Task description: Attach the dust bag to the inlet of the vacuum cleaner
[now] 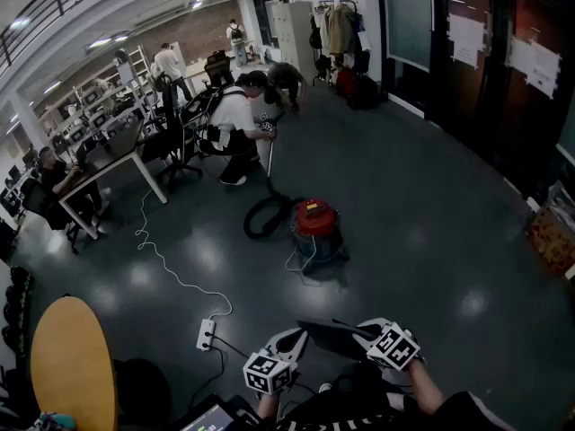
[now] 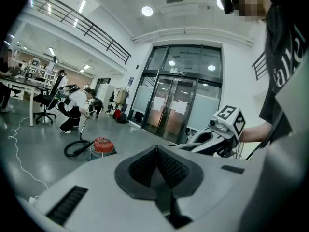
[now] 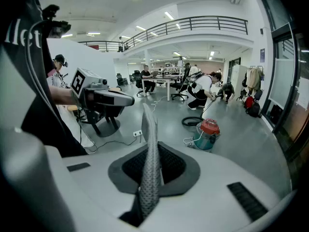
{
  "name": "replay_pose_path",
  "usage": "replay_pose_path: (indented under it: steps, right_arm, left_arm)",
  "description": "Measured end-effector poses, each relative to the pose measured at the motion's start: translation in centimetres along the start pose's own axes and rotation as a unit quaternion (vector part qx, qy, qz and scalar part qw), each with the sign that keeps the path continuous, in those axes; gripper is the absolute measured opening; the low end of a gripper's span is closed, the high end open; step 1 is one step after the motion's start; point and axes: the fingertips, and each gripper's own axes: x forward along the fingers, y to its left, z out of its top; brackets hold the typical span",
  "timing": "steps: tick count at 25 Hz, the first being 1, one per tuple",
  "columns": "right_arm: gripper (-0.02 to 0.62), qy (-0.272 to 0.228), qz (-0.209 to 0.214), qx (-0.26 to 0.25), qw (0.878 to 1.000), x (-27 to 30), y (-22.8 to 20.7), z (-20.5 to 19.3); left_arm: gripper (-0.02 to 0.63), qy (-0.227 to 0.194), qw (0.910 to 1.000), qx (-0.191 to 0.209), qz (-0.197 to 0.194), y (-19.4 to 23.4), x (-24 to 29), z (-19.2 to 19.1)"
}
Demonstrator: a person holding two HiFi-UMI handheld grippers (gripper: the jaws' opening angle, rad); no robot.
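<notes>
The biggest risk is the stretch of bare floor: the vacuum cleaner (image 1: 314, 227), with a red lid over a teal drum, stands well apart from both grippers, so the bag has to be carried across to it. A person (image 1: 235, 124) crouches just beyond it with a wand, and the black hose (image 1: 265, 215) coils at its left side. That makes for a crowded approach, and the drum could be nudged or shifted as the bag comes in. The lid looks to be on, and the inlet is too small to make out from here. A white cable (image 1: 166, 263) trails across the floor to a power strip (image 1: 206, 334) near the person's feet, and another cord loops at the drum's base, so either could catch a foot.

The smallest risk is the grip itself. The right gripper (image 3: 152, 154) has its jaws clamped on the dust bag (image 3: 148, 124), pinching only a narrow part of it. A thin sheet held that way could slip or swing. The left gripper (image 2: 157, 153) has its jaws pressed together with nothing between them, so it gives no second hold.

The bag is seen edge-on in the right gripper view. It is a thin, grey, finely textured sheet rising past the pads and leaning a little (probably fabric, and floppy). In the head view it shows as a dark flat shape between the two grippers.
</notes>
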Motion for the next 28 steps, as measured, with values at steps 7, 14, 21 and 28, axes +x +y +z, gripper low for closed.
replay_pose_path:
  steps: [7, 14, 21, 28]
  right_arm:
    - [0.040, -0.003, 0.012, -0.008, 1.000, 0.8, -6.6, 0.7]
    - [0.040, 0.005, 0.043, -0.026, 0.999, 1.1, -15.8, 1.1]
    - [0.040, 0.014, 0.062, -0.068, 0.996, 2.9, -22.4, 0.4]
    - [0.040, 0.004, 0.045, -0.083, 0.995, 3.5, -29.1, 0.8]
  left_arm:
    - [0.005, -0.012, 0.9997, -0.013, 0.016, 2.5, 5.5, 1.1]
    - [0.006, -0.031, 0.9978, -0.024, 0.053, 4.3, 14.0, 6.1]
    - [0.006, -0.048, 0.9956, -0.021, 0.077, 5.6, 20.3, 7.2]
    - [0.005, -0.033, 0.9955, -0.033, 0.083, 6.0, 24.2, 8.3]
